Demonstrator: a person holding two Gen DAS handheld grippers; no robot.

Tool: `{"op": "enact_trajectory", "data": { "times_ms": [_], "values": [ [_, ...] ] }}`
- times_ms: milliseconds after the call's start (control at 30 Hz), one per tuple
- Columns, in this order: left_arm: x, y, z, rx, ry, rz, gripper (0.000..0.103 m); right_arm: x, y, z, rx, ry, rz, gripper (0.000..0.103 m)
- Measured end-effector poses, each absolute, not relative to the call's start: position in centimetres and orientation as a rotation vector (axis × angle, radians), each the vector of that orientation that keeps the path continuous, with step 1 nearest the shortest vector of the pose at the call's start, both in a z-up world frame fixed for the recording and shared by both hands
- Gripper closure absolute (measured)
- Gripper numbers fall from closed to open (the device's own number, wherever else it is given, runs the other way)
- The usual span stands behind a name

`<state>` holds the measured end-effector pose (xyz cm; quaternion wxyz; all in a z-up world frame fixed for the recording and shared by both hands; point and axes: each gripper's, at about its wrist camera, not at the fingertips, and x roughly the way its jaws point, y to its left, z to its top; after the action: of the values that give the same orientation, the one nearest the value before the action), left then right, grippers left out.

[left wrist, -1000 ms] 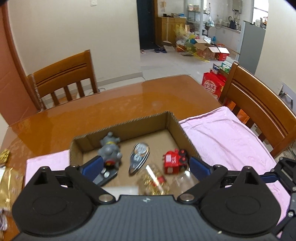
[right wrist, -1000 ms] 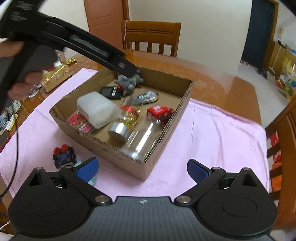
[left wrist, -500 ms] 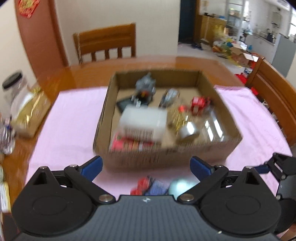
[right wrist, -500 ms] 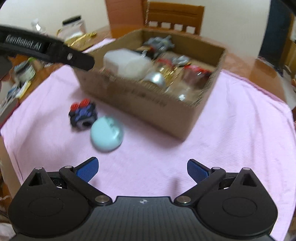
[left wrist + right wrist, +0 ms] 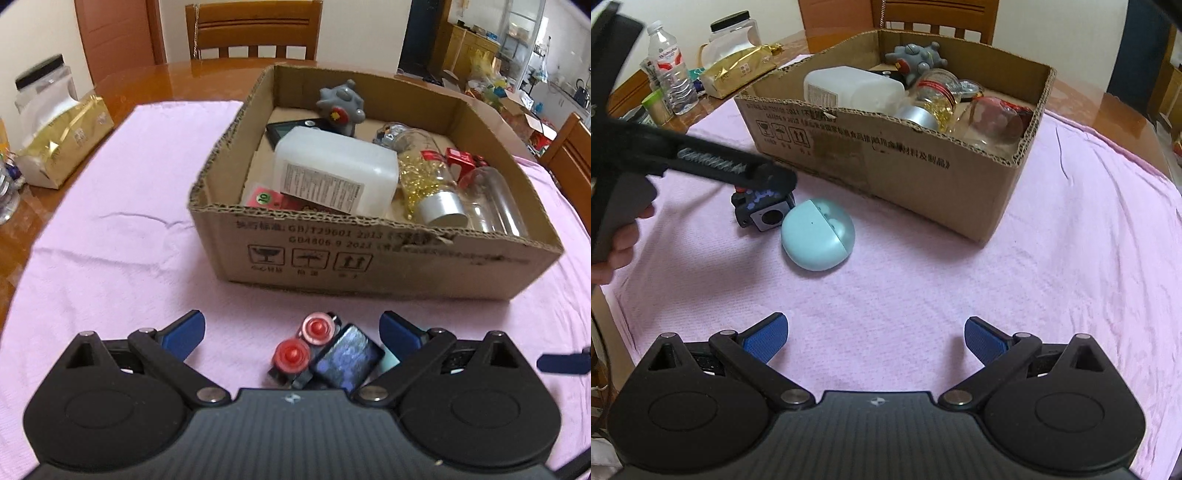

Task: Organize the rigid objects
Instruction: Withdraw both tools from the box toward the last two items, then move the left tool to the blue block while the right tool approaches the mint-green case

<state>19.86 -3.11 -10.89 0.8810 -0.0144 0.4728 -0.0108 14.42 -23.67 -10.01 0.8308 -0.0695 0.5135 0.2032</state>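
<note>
A cardboard box (image 5: 388,258) (image 5: 923,162) stands on the pink cloth, holding a white plastic container (image 5: 336,173), a grey toy (image 5: 341,107), glass jars (image 5: 491,199) and a red toy (image 5: 463,160). In front of it lie a dark toy with red knobs (image 5: 325,350) (image 5: 761,212) and a pale blue round case (image 5: 816,240). My left gripper (image 5: 291,332) is open, hovering right over the dark toy, which sits between its fingers. My right gripper (image 5: 875,338) is open and empty, above bare cloth, back from the blue case.
A gold foil bag (image 5: 66,144) (image 5: 738,68), a water bottle (image 5: 674,81) and a jar (image 5: 735,31) sit on the wooden table to the left. Wooden chairs (image 5: 255,29) stand behind the table. A hand (image 5: 617,243) holds the left tool.
My left gripper pulled back out of the box and dropped down over the dark toy in front of it. The right gripper drew back and lowered toward the cloth.
</note>
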Motion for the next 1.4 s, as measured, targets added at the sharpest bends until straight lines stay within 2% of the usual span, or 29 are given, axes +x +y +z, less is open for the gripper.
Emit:
{"op": "enact_trajectory", "data": {
  "times_ms": [333, 900, 1133, 1400],
  "values": [
    [18.2, -0.8, -12.7, 0.0, 1.049, 0.005, 0.003, 14.5, -22.1, -10.8, -0.202, 1.095, 0.438, 0.0],
    [17.1, 1.1, -13.1, 0.002, 1.02, 0.027, 0.001, 16.9, -16.3, -11.6, -0.428, 0.993, 0.74, 0.0],
    [17.1, 1.2, -13.2, -0.002, 1.022, 0.033, 0.001, 15.7, -14.8, -11.4, -0.468, 1.031, 0.787, 0.0],
    [17.1, 1.2, -13.2, -0.002, 1.022, 0.033, 0.001, 14.9, -14.7, -11.6, -0.441, 0.991, 0.767, 0.0]
  ]
}}
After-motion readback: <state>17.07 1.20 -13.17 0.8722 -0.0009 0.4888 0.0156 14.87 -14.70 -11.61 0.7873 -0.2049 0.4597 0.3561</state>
